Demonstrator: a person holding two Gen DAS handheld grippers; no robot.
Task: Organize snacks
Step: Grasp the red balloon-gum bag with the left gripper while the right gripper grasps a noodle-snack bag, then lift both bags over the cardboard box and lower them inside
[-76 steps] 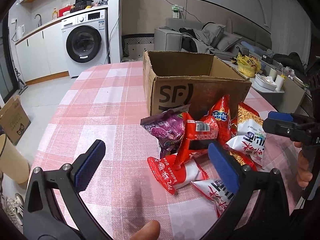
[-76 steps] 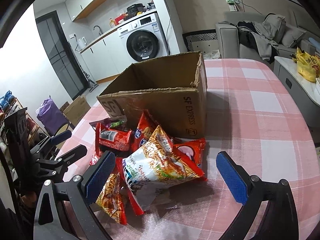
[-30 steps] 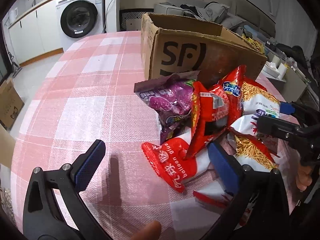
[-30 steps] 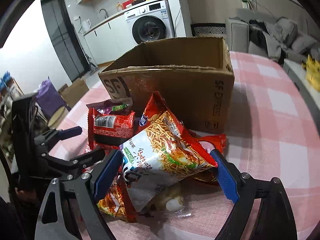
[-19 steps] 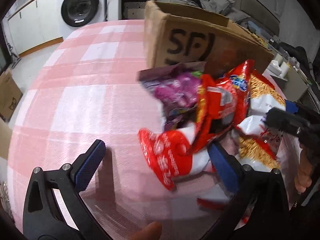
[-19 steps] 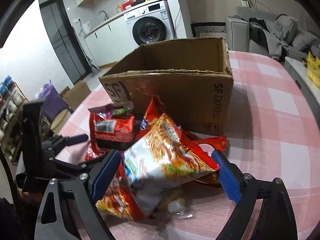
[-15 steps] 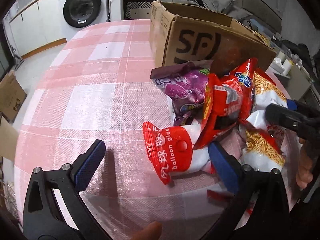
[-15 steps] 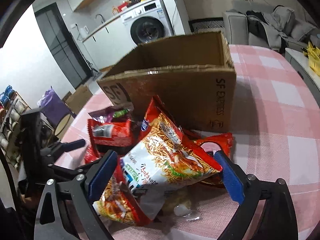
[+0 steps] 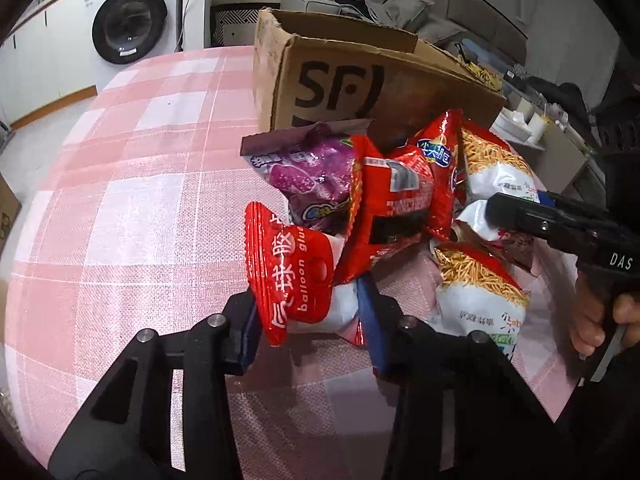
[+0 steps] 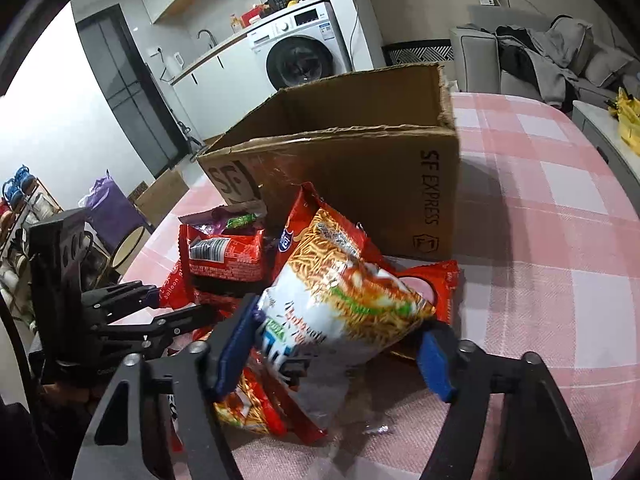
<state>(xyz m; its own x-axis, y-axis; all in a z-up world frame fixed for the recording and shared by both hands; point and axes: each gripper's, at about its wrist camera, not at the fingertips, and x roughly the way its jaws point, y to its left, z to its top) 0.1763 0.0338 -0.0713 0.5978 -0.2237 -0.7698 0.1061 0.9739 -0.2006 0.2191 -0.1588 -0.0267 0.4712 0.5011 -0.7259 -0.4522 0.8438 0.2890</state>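
Note:
A pile of snack bags lies on the pink checked tablecloth (image 9: 132, 208) in front of an open SF cardboard box (image 9: 340, 84). My left gripper (image 9: 308, 316) is shut on the red "balloon glue" bag (image 9: 292, 276) at the pile's near edge. A purple bag (image 9: 308, 172) and a red bag (image 9: 392, 208) lean behind it. My right gripper (image 10: 336, 344) has its jaws closed in on the white and orange noodle-snack bag (image 10: 344, 300), gripping its sides. The right gripper also shows in the left wrist view (image 9: 516, 216). The box (image 10: 360, 168) looks empty inside.
A washing machine (image 9: 128, 24) and cabinets stand beyond the table's far end. A sofa with clothes (image 10: 532, 56) is at the back right. A side table with a yellow bag (image 10: 624, 124) stands off the table's right edge. The table edge is near on the left.
Both grippers moved forward into the pile and closed: the left on the red balloon glue bag, the right around the noodle-snack bag. Both were open half a second ago.

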